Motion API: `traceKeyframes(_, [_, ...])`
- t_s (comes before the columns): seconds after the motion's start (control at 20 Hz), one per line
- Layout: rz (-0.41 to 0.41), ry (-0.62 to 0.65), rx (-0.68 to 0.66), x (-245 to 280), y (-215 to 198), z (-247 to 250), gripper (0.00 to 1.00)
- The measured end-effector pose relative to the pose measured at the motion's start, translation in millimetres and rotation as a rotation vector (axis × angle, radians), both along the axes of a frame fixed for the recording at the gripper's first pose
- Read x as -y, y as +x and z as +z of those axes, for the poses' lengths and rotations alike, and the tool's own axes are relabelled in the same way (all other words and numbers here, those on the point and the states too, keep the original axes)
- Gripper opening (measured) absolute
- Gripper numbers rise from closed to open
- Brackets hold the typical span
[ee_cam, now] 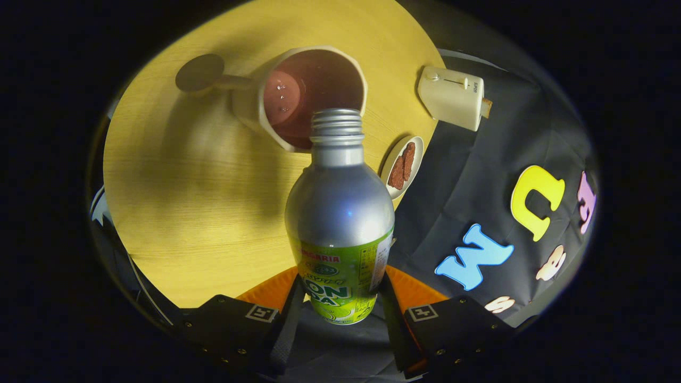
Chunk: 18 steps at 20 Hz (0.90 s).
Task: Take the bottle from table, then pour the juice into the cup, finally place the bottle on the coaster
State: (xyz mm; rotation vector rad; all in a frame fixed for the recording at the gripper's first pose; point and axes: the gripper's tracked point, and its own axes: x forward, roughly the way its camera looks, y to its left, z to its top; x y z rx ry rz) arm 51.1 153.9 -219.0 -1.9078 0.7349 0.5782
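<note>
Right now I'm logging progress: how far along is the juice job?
Done: the bottle is off the table, gripper shut on it. In hand: its open mouth is tipped over the cup, which holds dark liquid. Left: finish pouring, then set the bottle on the coaster beyond the cup.

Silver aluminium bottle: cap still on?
No, the silver aluminium bottle, clamped between the hand-held gripper fingers, shows bare neck threads and an open mouth aimed at the white cup.

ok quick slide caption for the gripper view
Gripper shut on the uncapped bottle, its mouth tipped over the cup on the round table, coaster beyond.
</note>
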Motion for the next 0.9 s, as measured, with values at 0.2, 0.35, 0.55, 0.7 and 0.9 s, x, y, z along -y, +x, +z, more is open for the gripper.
traceKeyframes(0.2, [-0.058, 0.113, 0.004, 5.2, -6.3, -6.5, 0.74])
traceKeyframes(0.35, [-0.083, 0.185, 0.002, 6.0, -9.1, -12.1, 0.74])
traceKeyframes(0.55, [-0.142, 0.288, 0.010, 13.6, -12.1, -22.4, 0.74])
traceKeyframes(0.7, [-0.197, 0.365, 0.009, 18.5, -17.8, -32.4, 0.74])
traceKeyframes(0.9, [-0.259, 0.462, 0.004, 27.8, -27.3, -43.4, 0.74])
